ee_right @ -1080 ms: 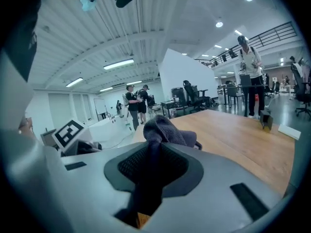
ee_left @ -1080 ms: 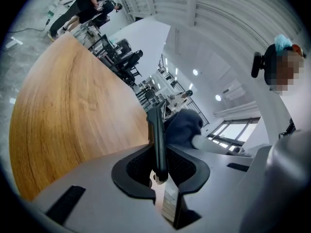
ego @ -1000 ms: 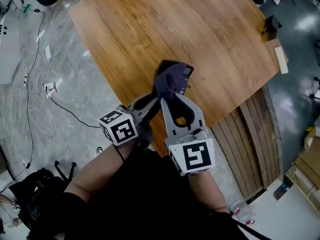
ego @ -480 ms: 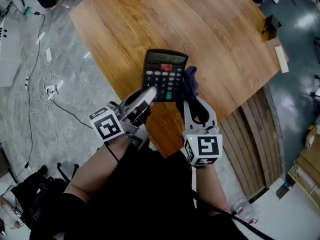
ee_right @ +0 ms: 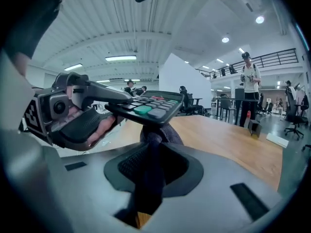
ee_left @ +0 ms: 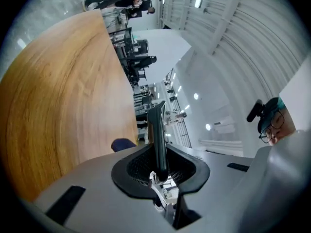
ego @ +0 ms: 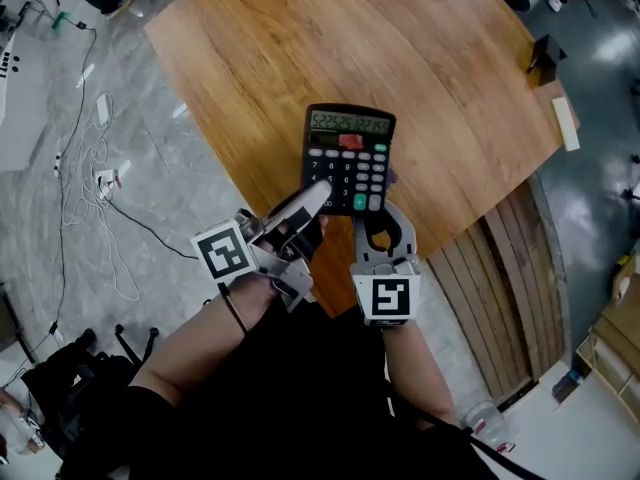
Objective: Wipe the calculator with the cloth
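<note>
The left gripper was clamped on the near edge of the calculator, which stood edge-on between its pads in the left gripper view. The right gripper was closed on a dark purple cloth. The cloth bunched up out of its jaws to the underside of the calculator's near corner, where the two seemed to touch.

The black calculator was held in the air over the near edge of the wooden table, keys and display facing up. Its display showed a full row of digits, too small to read with certainty. A red patch sat just under the display, and green keys marked the lower right corner; any brand print was too small to make out.

Each gripper carried a cube with black-and-white square markers, the left one and the right one. A small black box and a pale block lay at the table's far right edge, well apart from the calculator. White cables trailed over the grey floor at the left. A person stood in the background beyond the table.
</note>
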A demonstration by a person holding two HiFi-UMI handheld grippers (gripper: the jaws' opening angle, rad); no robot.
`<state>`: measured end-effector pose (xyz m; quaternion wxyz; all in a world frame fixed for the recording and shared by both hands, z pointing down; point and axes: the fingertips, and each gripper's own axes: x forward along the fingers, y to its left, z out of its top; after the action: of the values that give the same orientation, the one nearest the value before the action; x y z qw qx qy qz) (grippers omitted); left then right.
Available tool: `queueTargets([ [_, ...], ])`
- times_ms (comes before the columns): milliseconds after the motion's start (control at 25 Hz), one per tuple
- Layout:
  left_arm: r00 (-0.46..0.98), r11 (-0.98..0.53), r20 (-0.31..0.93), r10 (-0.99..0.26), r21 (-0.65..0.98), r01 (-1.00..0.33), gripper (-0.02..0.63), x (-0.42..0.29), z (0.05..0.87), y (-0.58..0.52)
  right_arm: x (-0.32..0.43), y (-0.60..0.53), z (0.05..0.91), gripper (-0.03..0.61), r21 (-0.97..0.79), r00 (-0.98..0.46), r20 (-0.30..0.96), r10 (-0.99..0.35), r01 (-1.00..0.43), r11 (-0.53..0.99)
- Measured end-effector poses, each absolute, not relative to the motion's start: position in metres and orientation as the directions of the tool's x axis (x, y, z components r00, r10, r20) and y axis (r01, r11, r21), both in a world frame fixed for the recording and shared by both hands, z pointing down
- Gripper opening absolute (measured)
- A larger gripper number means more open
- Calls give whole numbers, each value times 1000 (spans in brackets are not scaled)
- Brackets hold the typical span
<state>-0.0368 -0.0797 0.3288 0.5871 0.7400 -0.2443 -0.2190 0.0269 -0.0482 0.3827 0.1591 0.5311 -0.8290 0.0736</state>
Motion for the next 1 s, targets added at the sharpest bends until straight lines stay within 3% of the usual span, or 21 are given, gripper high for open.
queueTargets([
  [400, 795, -93, -23, -607, 995, -43, 69, -34, 338, -72, -13, -42, 365, 74, 90, -474, 276, -836, -853, 513],
  [800, 778, -119, -59, -625, 993, -21, 69, -38, 314, -78, 57, -42, 341, 74, 140, -317, 235, -919, -924, 355],
  [1000, 779, -60, -65, -624, 998, 35, 69, -37, 323, -79, 68, -59, 348, 74, 161, -262, 204, -943, -941, 296],
])
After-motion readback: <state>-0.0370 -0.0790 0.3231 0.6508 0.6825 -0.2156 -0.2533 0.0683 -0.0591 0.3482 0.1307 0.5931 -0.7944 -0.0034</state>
